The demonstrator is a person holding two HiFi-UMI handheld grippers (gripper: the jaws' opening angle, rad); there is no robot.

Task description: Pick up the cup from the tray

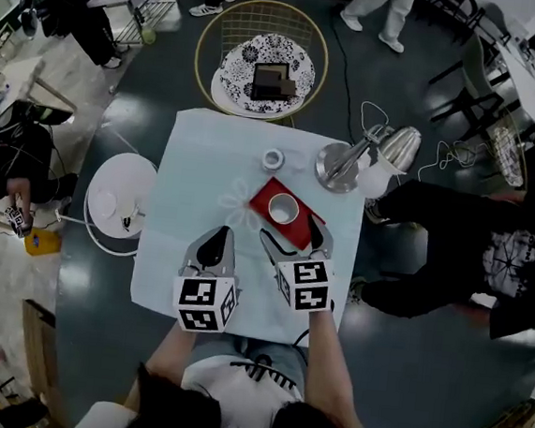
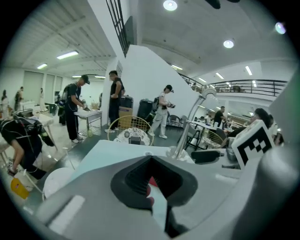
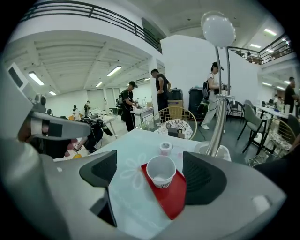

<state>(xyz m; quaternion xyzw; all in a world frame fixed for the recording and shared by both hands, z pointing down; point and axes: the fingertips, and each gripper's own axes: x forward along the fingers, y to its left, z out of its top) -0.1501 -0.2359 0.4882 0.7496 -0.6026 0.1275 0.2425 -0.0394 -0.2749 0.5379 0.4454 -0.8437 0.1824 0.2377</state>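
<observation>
A white paper cup (image 1: 283,209) stands upright on a small red tray (image 1: 301,232) on the pale blue table (image 1: 187,172). My right gripper (image 1: 292,234) is open at the tray's near edge. In the right gripper view the cup (image 3: 161,171) sits on the tray (image 3: 172,200) a little ahead of the wide jaws of that gripper (image 3: 152,174), and neither pad touches it. My left gripper (image 1: 215,243) hovers over the cloth to the left of the tray. It is shut with nothing in it. In the left gripper view its pads (image 2: 136,180) meet, and a bit of red shows below them.
A roll of tape (image 1: 273,159) lies beyond the tray. A desk lamp's metal base (image 1: 337,166) stands at the table's far right corner. A wire chair (image 1: 263,67) stands behind the table, a white round stool (image 1: 118,199) to its left, and a person in black (image 1: 471,247) to its right.
</observation>
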